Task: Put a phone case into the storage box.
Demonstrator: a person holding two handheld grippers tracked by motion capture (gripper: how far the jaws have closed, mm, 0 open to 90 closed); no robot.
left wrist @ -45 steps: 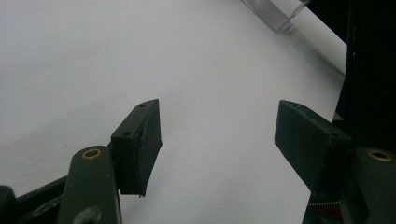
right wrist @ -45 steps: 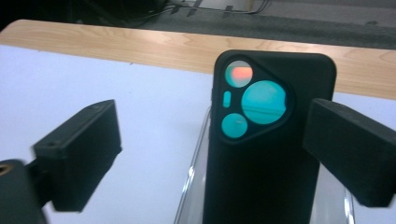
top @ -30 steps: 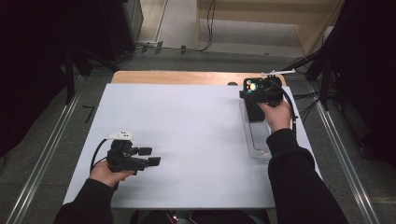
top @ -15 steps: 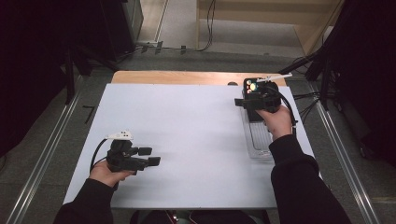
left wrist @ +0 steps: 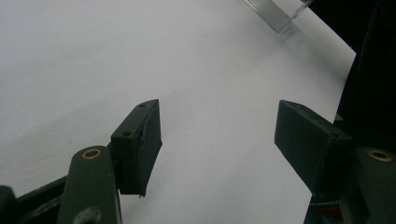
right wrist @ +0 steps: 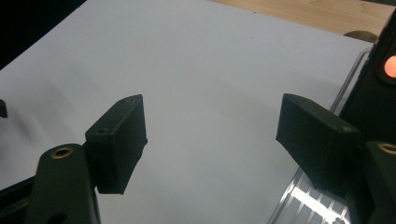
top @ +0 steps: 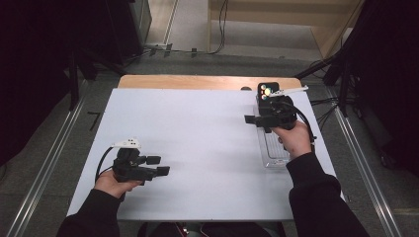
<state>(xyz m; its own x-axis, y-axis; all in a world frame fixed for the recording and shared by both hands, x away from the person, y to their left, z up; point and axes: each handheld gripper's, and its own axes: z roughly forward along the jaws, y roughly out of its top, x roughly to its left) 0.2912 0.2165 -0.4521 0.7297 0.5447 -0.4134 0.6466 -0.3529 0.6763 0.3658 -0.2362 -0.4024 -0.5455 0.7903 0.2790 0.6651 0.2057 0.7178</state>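
Clear tray point(top: 274, 150) under right hand-held gripper point(top: 253, 120)

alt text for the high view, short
A person at a white table holds a gripper in each hand: the left gripper open at the near left, the right gripper over a clear plastic tray at the right edge.

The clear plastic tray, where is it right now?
In the high view, the clear tray lies along the white table's right edge, under the right gripper and hand.
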